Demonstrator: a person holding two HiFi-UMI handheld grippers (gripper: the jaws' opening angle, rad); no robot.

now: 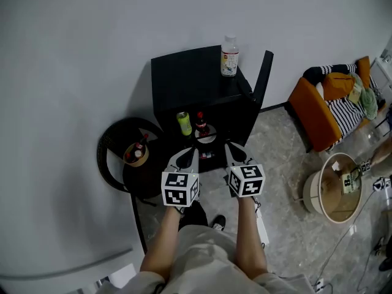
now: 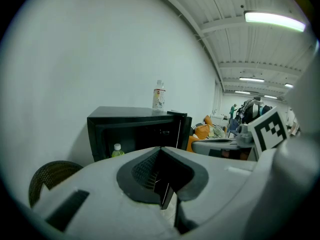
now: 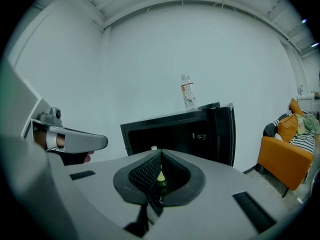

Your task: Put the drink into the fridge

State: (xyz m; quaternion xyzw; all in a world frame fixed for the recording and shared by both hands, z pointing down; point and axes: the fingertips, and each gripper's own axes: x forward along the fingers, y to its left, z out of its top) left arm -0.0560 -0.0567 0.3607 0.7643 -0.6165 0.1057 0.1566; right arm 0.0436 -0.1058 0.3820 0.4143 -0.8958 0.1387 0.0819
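Nearest to me are the two grippers, held side by side in front of me. The left gripper (image 2: 161, 150) has its fingers (image 2: 144, 170) pressed together on nothing, and the right gripper (image 3: 160, 155) is the same, closed and empty. I think they wait low like this because no grasp is begun yet. Both point toward the fridge (image 1: 184, 78), which stands on the floor against the wall. Its door (image 1: 263, 75) is swung open to the right, so the inside is ready to receive. The drink (image 1: 229, 55), a clear bottle with a white label, stands upright on top of the fridge, toward the door side and well apart from both grippers. Inside, a green bottle (image 1: 184, 123) and a dark bottle (image 1: 200, 122) already stand. To take the drink, I must first spread the fingers.
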